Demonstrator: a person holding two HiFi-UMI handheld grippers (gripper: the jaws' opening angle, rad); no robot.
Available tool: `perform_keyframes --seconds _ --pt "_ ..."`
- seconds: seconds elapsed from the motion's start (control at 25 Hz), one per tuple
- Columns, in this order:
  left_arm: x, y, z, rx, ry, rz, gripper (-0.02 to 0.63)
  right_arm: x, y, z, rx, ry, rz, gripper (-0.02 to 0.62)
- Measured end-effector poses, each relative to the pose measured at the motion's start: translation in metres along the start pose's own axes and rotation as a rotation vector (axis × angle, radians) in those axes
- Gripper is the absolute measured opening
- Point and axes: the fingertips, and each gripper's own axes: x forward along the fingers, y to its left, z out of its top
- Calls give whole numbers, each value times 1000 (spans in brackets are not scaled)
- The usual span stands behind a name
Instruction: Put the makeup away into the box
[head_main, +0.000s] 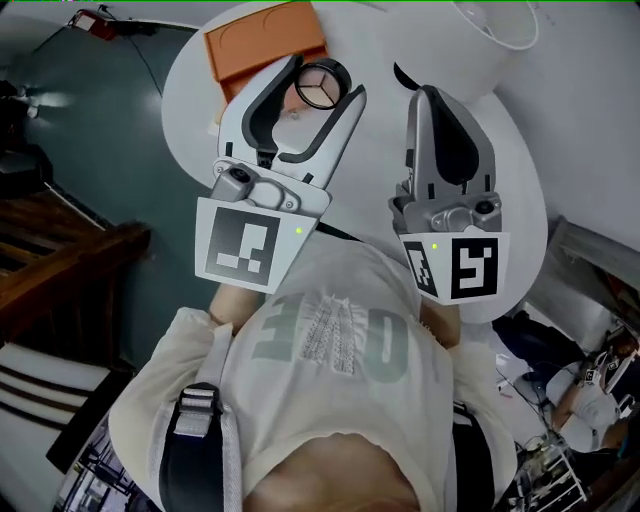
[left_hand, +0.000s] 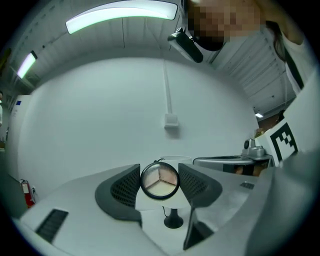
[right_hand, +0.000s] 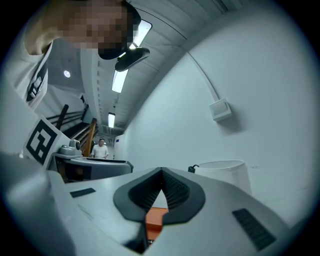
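A round makeup compact (head_main: 320, 86) with a black rim and three pale shades sits between the jaws of my left gripper (head_main: 325, 80), which is shut on it, above the white round table (head_main: 190, 70). In the left gripper view the compact (left_hand: 160, 180) faces the camera, with a dark pad touching each side. An orange box (head_main: 265, 40) lies on the table just beyond it. My right gripper (head_main: 428, 92) hangs beside the left, its jaws shut with nothing between them. In the right gripper view the orange box (right_hand: 156, 217) shows below the closed tips (right_hand: 161, 172).
A white cylindrical tub (head_main: 495, 25) stands at the table's far right, with a black cable (head_main: 400, 75) beside it. Dark floor and wooden stairs (head_main: 60, 260) lie to the left. A white wall with a cable duct (left_hand: 171, 120) faces both grippers. A person (right_hand: 101, 148) stands far off.
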Motion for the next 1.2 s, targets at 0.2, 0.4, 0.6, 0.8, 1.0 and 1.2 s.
perform_keyframes --seconds 0.2,0.4,0.6,0.8,1.0,1.2 --pt "-9 20 2 2 -18 56 249 15 19 -3 1 3 56 5" --pt "-3 38 -15 43 57 64 249 23 23 -4 11 12 70 5" --pt "30 75 -91 45 235 138 249 13 13 -18 17 49 49 5" --pt "50 103 -173 -45 442 122 249 13 6 -30 31 90 28 5" --pt "73 116 -245 -176 626 77 249 19 5 -40 43 122 24 5" --pt "87 120 -277 -223 714 70 249 26 5 -51 49 153 31 5"
